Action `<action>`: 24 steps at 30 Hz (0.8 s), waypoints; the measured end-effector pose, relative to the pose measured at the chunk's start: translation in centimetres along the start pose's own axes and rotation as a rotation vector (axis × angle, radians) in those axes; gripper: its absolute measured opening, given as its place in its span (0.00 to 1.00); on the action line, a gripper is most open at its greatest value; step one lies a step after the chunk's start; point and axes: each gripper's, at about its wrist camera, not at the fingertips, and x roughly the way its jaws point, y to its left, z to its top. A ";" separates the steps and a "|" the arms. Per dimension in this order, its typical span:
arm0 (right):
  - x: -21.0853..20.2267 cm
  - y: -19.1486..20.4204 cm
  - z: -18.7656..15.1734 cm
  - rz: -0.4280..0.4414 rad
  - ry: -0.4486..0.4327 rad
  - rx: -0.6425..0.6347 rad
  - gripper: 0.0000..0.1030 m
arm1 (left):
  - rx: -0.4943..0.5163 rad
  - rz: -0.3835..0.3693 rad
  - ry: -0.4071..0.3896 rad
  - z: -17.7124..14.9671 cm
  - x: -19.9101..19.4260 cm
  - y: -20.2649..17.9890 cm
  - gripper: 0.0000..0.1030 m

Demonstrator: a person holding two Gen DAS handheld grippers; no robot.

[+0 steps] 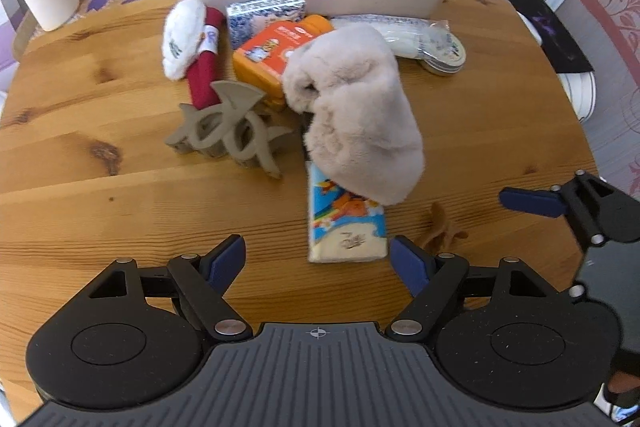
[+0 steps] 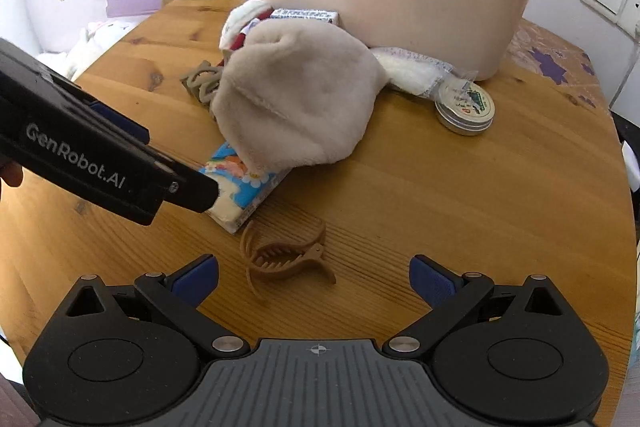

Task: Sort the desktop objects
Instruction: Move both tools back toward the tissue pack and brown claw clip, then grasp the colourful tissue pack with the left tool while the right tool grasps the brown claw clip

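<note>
The small brown plastic claw hair clip (image 2: pixel 280 261) lies on the wooden desk (image 2: pixel 460 207) near its front edge, directly ahead of the right tongs (image 2: pixel 314 277) and centred between their spread blue pads, not yet touched. Its long axis runs crosswise to the tongs' reach (handles to the right). The left tongs (image 1: pixel 318 255), also open and empty, face the cartoon-printed tissue packet (image 1: pixel 344 223), farther from the clip.

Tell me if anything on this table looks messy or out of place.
The fluffy beige plush hat is flopped over the pile, covering part of the cartoon-printed tissue pack and the orange plastic case. The small brown hair claw clip lies on its side, apart from the rest.
</note>
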 end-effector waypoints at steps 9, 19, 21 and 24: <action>1.1 -0.8 0.0 -0.028 0.008 -0.028 0.98 | 0.033 0.020 0.046 0.6 2.1 -1.5 0.78; 1.3 -1.1 -0.1 -0.009 -0.023 -0.049 0.74 | 0.045 0.058 0.063 0.4 3.7 -1.4 0.69; 1.3 -1.0 0.0 -0.009 -0.024 -0.056 0.71 | 0.061 0.062 0.054 0.4 3.7 -1.4 0.66; 1.1 -0.9 -0.1 0.001 -0.031 -0.057 0.62 | 0.076 0.069 0.038 0.4 3.7 -1.5 0.59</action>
